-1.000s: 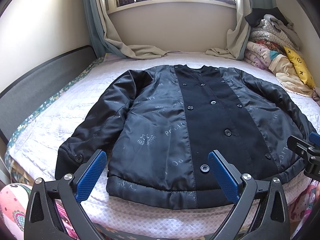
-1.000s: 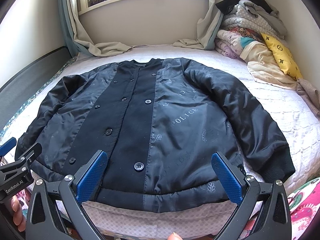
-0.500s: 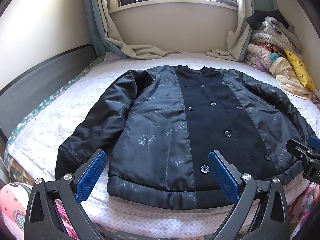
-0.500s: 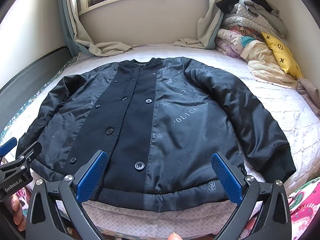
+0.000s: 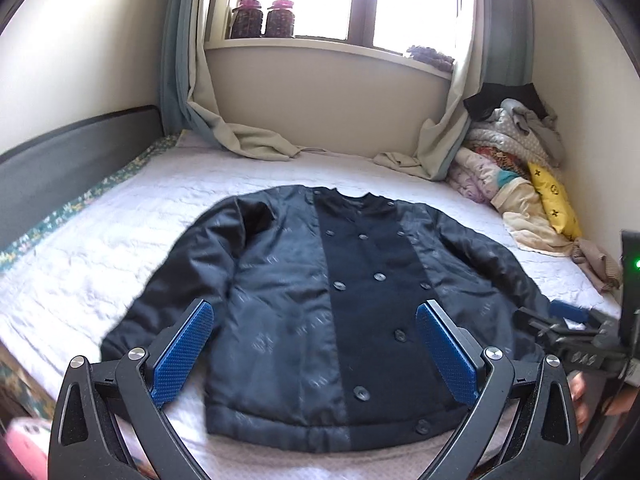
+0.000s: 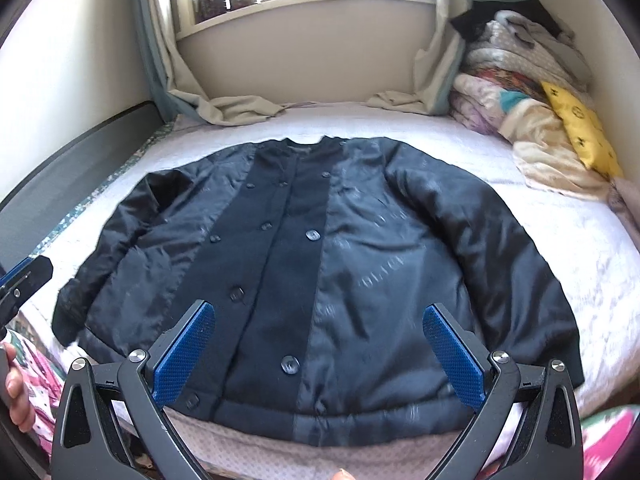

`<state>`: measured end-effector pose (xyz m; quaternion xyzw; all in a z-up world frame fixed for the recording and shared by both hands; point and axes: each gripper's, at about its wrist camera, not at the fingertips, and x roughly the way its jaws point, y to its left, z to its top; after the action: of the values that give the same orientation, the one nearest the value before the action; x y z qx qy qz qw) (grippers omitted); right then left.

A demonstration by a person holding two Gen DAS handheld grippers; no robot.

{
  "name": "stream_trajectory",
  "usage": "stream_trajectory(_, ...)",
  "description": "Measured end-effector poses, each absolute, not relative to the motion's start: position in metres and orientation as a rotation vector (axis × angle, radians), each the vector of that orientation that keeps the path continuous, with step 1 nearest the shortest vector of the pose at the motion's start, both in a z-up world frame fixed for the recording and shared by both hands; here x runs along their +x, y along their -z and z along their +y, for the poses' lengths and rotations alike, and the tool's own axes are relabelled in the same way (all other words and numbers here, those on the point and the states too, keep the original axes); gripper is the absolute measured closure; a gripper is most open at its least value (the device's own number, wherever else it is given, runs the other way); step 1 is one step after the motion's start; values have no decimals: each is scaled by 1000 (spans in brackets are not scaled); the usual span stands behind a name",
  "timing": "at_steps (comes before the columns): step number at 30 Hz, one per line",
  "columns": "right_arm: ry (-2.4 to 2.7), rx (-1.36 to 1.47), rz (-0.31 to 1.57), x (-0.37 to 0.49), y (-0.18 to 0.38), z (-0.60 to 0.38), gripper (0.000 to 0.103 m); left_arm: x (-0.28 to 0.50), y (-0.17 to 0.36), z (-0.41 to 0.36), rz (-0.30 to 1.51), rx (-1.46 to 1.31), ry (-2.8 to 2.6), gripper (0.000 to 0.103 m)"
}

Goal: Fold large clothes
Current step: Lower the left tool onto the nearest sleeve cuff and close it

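1. A dark jacket [image 5: 320,304] is seen spread flat, front side up, on the white quilted cover of a bed [image 5: 132,216], with its collar turned toward the window wall and its hem near the front edge of the mattress.
2. The jacket is buttoned down a black centre panel, and both sleeves are laid out at an angle beside the body; faint pale lettering is visible on the shiny side panels, though it is blurred in both views.
3. The left gripper [image 5: 316,354] is held above the hem region of the jacket; its jaws are spread wide, and nothing is pinched between the blue pads [image 5: 182,354].
4. The right gripper [image 6: 320,354] is likewise held over the lower part of the jacket [image 6: 320,280], with its jaws spread wide and nothing between them.
5. In the left wrist view, the right gripper [image 5: 560,324] is seen at the right edge, beside the cuff of the jacket's sleeve, with fingers of the hand holding it visible below.
6. Two dark jars [image 5: 264,18] are stood on the windowsill, and curtains [image 5: 240,136] are draped down onto the bed's far edge.
7. A pile of folded bedding and clothes [image 6: 520,80], topped with a yellow cushion [image 6: 584,128], is stacked in the far right corner of the bed, well apart from the jacket.
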<state>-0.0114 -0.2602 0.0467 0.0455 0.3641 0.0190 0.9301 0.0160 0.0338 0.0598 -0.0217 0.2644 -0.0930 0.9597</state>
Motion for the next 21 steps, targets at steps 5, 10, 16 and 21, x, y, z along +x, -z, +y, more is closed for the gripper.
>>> stream_trajectory(5,-77,112,732,22,-79,-265,0,44,-78,44,500,-2,115,0)
stream_trajectory(10,-86,91,659,62,-109,-263,0,75,-102,57,439,21,75,0)
stream_trajectory(16,-103,30,605,108,-118,-260,0,113,-99,72,465,-17,54,0)
stream_trajectory(21,-62,-68,573,122,-92,-263,0,129,-70,86,500,-50,20,0)
